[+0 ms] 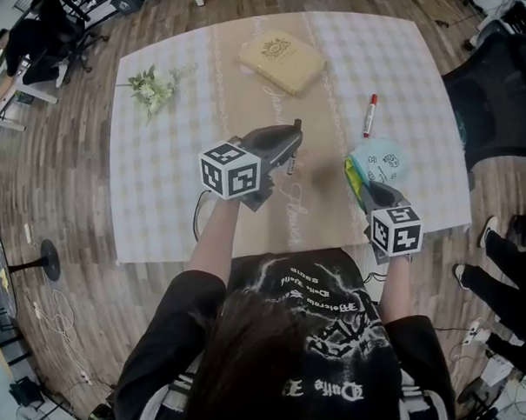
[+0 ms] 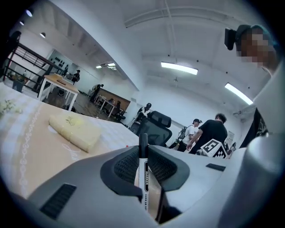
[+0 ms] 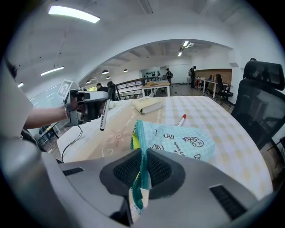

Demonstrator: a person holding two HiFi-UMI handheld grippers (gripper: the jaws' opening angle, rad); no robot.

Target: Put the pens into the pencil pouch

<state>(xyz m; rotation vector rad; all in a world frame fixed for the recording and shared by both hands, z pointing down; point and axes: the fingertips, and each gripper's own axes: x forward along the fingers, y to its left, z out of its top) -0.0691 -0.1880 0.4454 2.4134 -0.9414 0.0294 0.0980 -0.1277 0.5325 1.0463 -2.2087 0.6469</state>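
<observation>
My left gripper [image 1: 294,138] hangs above the middle of the table, shut on a white marker with a black cap [image 2: 144,178]. That marker [image 3: 103,115] stands nearly upright between the jaws, left of the pouch in the right gripper view. At the table's near right edge, my right gripper [image 1: 365,188] is shut on the zipper edge of the light blue printed pencil pouch [image 3: 183,140], holding its mouth up. The pouch [image 1: 380,161] rests on the table past the jaws. A red-capped marker [image 1: 369,114] lies on the cloth just beyond the pouch.
A cream notebook [image 1: 281,61] lies at the far middle of the table, and a sprig of white flowers [image 1: 151,88] lies at the far left. A black office chair [image 1: 494,93] stands off the table's right side. People stand in the room beyond.
</observation>
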